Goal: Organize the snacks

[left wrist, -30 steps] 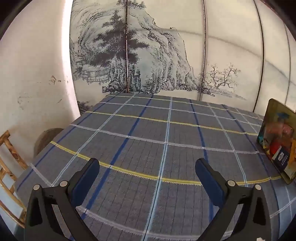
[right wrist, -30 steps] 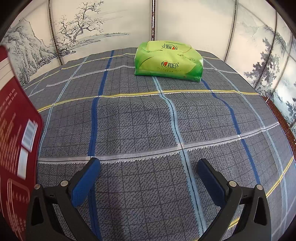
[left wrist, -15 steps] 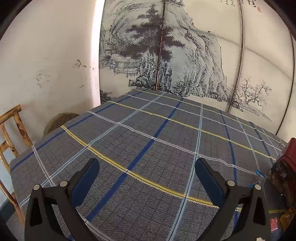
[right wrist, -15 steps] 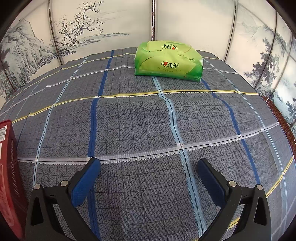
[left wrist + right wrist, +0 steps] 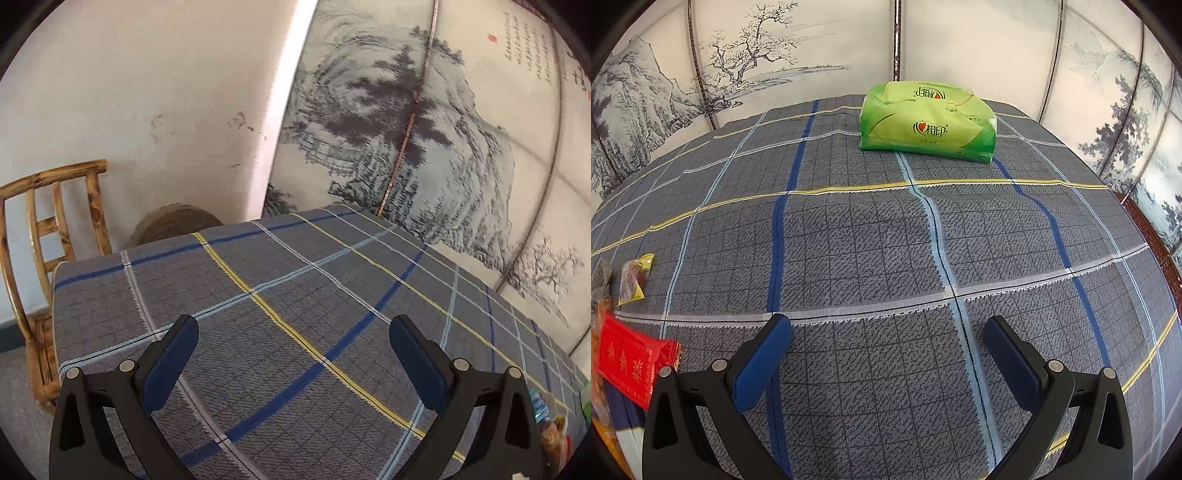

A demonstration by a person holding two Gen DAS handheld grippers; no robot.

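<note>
In the right wrist view a red snack packet [image 5: 629, 369] lies at the left edge of the checked tablecloth [image 5: 886, 240], with a small yellow-edged snack sachet [image 5: 633, 277] behind it. My right gripper [image 5: 886, 356] is open and empty, low over the cloth, to the right of the red packet. In the left wrist view my left gripper [image 5: 293, 360] is open and empty above the cloth [image 5: 295, 314]. A few colourful snack wrappers [image 5: 554, 432] show at the lower right edge, partly hidden behind the right finger.
A green pack of tissues [image 5: 927, 120] lies at the far side of the table. A bamboo chair [image 5: 44, 258] and a round woven stool [image 5: 173, 225] stand beyond the table's left edge. Painted screen panels [image 5: 424, 129] surround the table.
The left gripper has swung left, bringing the chair and table corner into view. A tall red box at the right view's left edge has gone, and the red packet and sachet now show.
</note>
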